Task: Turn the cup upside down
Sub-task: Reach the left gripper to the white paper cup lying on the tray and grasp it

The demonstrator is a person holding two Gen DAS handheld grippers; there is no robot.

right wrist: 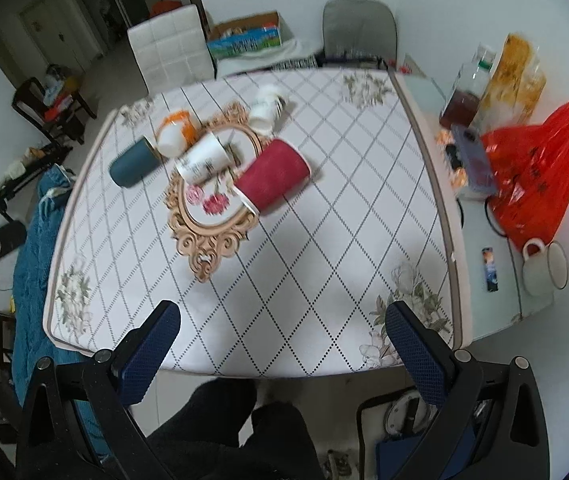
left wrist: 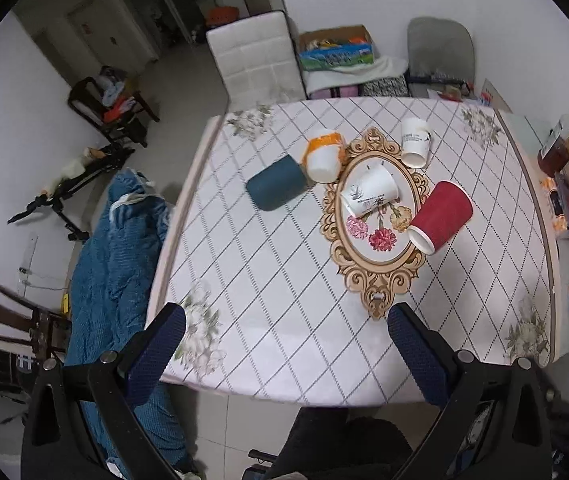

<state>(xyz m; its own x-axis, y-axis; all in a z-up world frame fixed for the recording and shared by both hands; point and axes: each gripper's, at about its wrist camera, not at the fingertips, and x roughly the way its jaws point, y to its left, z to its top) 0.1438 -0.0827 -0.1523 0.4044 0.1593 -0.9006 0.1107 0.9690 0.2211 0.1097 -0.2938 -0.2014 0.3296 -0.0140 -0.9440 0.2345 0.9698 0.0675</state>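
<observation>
Several cups lie on their sides on the table. A red cup rests at the right edge of an ornate oval tray. A white printed cup lies on the tray. An orange-and-white cup, a dark teal cup and a white cup lie around it. My left gripper and my right gripper are open and empty, held above the table's near edge, well short of the cups.
The table has a diamond-patterned cloth. A side surface on the right holds a red bag, a bottle, a white mug and small items. A blue blanket hangs left of the table. Chairs stand behind.
</observation>
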